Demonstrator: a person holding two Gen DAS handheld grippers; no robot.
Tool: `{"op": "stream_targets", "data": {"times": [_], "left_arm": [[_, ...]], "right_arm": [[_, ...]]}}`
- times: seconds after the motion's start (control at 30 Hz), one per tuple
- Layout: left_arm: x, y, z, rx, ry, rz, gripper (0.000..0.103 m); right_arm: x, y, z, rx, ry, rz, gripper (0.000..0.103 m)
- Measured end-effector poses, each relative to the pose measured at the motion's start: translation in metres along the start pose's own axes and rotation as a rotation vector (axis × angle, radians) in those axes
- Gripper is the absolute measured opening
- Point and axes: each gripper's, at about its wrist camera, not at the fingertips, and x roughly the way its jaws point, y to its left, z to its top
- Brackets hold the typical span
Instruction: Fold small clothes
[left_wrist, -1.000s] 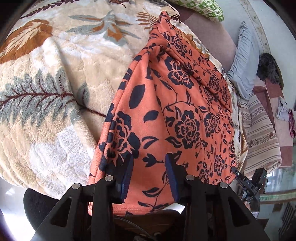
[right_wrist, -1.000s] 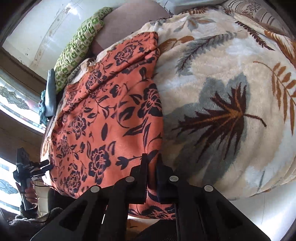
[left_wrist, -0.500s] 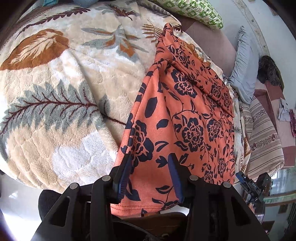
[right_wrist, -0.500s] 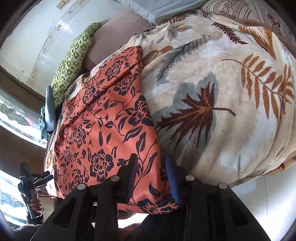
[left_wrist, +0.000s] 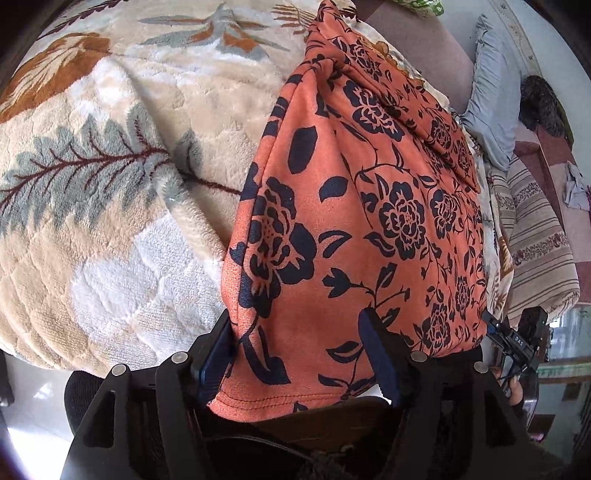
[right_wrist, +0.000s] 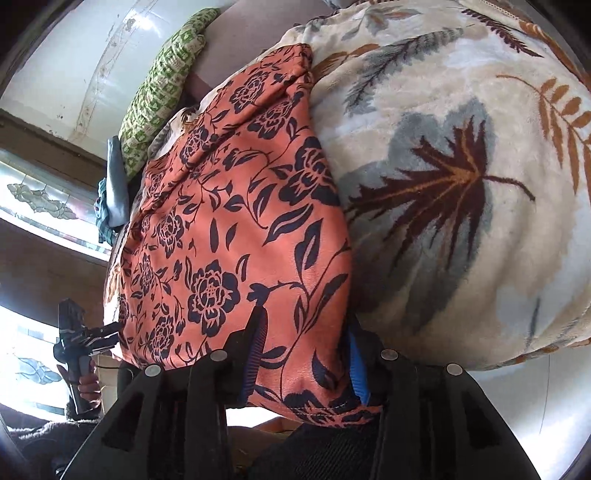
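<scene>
— Left wrist view: we have the orange floral garment lying flat on the leaf-print blanket, its near hem hanging over the bed's edge. Our left claw has just been opening; its jaws stand spread, with the hem corner between them but not pinched.

— Right wrist view agrees: our right claw has also just been opening and straddles the other hem corner loosely. We judge the cloth laid out or one fold set down; further folds seem left.
</scene>
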Motion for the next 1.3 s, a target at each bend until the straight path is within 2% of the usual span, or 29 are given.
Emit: {"op": "stream_targets", "data": {"times": [0.3, 0.37, 0.5, 0.57, 0.63, 0.77, 0.8, 0.83, 0.87, 0.9, 0.93, 0.97, 1.0, 1.03, 1.07, 1.13, 1.27, 1.3], "left_arm": [[0.010, -0.009, 0.001, 0.048, 0.028, 0.017, 0.071], [0.008, -0.015, 0.005, 0.081, 0.036, 0.060, 0.069], [0.005, -0.027, 0.014, 0.146, -0.011, 0.190, 0.069], [0.013, -0.029, 0.014, 0.153, 0.021, 0.196, 0.069], [0.018, -0.038, 0.009, 0.199, 0.020, 0.215, 0.072], [0.024, -0.044, 0.000, 0.200, 0.054, 0.134, 0.073], [0.026, -0.042, -0.001, 0.185, 0.064, 0.097, 0.073], [0.027, -0.040, -0.003, 0.170, 0.068, 0.071, 0.071], [0.028, -0.039, -0.005, 0.165, 0.069, 0.060, 0.070], [0.030, -0.039, -0.006, 0.163, 0.071, 0.051, 0.059], [0.031, -0.037, -0.006, 0.155, 0.080, 0.036, 0.042], [0.033, -0.034, -0.005, 0.141, 0.093, 0.025, 0.035], [0.032, -0.030, -0.004, 0.124, 0.101, 0.016, 0.021], [0.032, -0.026, -0.003, 0.107, 0.104, -0.004, 0.012], [0.030, -0.023, -0.001, 0.085, 0.108, -0.046, 0.008], [0.024, -0.016, 0.004, 0.043, 0.106, -0.125, 0.008], [0.032, -0.015, 0.006, 0.061, 0.117, -0.076, 0.008], [0.035, -0.016, 0.007, 0.071, 0.122, -0.040, 0.010]], "right_arm": [[0.007, -0.002, 0.000, -0.028, 0.024, -0.021, 0.042], [0.007, -0.001, 0.000, -0.030, 0.027, -0.022, 0.042], [0.007, -0.003, 0.002, -0.025, 0.029, -0.020, 0.042], [0.008, -0.003, 0.002, -0.027, 0.028, -0.020, 0.043], [0.008, -0.002, 0.002, -0.033, 0.023, -0.019, 0.043], [0.008, -0.001, -0.001, -0.059, 0.013, -0.022, 0.043], [0.008, 0.001, -0.001, -0.070, 0.015, -0.036, 0.039], [0.009, 0.003, -0.001, -0.088, 0.016, -0.060, 0.036], [0.009, 0.005, -0.002, -0.110, 0.018, -0.087, 0.023], [0.009, 0.006, -0.002, -0.122, 0.028, -0.089, 0.010], [0.009, 0.006, -0.002, -0.120, 0.036, -0.075, 0.010], [0.008, 0.006, -0.002, -0.118, 0.042, -0.066, 0.009], [0.007, 0.007, -0.002, -0.115, 0.047, -0.049, 0.009], [0.006, 0.006, -0.001, -0.105, 0.051, -0.023, 0.008], [0.005, 0.005, 0.000, -0.089, 0.051, 0.009, 0.008], [0.003, 0.001, 0.002, -0.053, 0.051, 0.053, 0.008], [0.009, 0.000, 0.002, -0.055, 0.077, 0.045, 0.013], [0.011, 0.001, 0.002, -0.058, 0.084, 0.038, 0.013]]}}
